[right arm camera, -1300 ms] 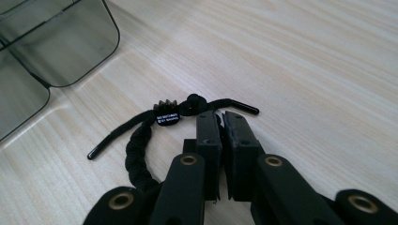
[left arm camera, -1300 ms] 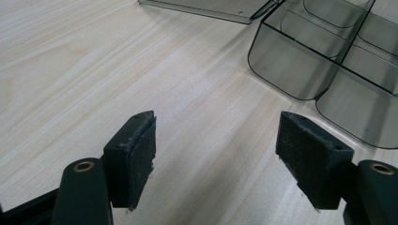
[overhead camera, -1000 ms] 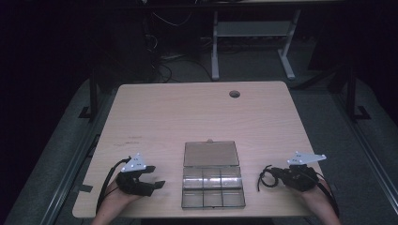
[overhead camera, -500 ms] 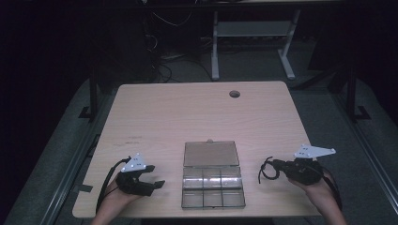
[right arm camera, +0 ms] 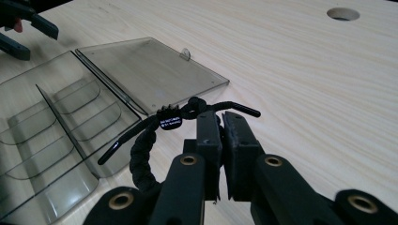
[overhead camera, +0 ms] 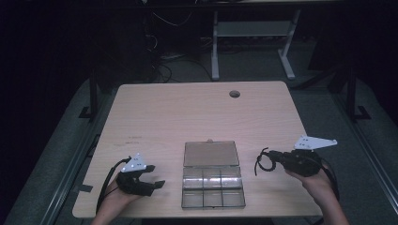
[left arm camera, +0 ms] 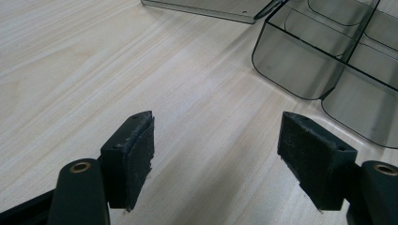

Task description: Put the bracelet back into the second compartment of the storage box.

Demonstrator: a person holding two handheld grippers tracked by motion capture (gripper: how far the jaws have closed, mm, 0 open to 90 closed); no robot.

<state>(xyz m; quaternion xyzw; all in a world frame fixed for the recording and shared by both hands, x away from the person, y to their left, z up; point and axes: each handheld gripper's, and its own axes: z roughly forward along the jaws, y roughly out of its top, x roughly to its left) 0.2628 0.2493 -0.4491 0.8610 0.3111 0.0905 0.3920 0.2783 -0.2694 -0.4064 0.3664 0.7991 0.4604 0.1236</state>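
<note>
A clear plastic compartment box [overhead camera: 213, 187] lies near the table's front edge, its lid [overhead camera: 210, 153] folded open flat behind it. My right gripper [overhead camera: 278, 159], to the right of the box, is held above the table and is shut on a black braided cord loop [overhead camera: 262, 163]. In the right gripper view the cord [right arm camera: 141, 143] hangs from the closed jaws of my right gripper [right arm camera: 221, 125], with the box [right arm camera: 56, 140] and its lid [right arm camera: 150, 75] beyond. My left gripper [overhead camera: 155, 176] rests open on the table left of the box. Nothing lies between the pads of my left gripper [left arm camera: 216, 154], and the box's corner [left arm camera: 300, 61] is just ahead.
The wooden table [overhead camera: 187, 117] has a round cable hole [overhead camera: 234, 93] at its far right. Dark floor, table legs and cables lie beyond the far edge. In the right gripper view the left gripper [right arm camera: 23, 28] shows at the top left.
My right gripper has risen from the table with the cord loop in it and drifted slightly right. The left gripper and the box have not moved.
</note>
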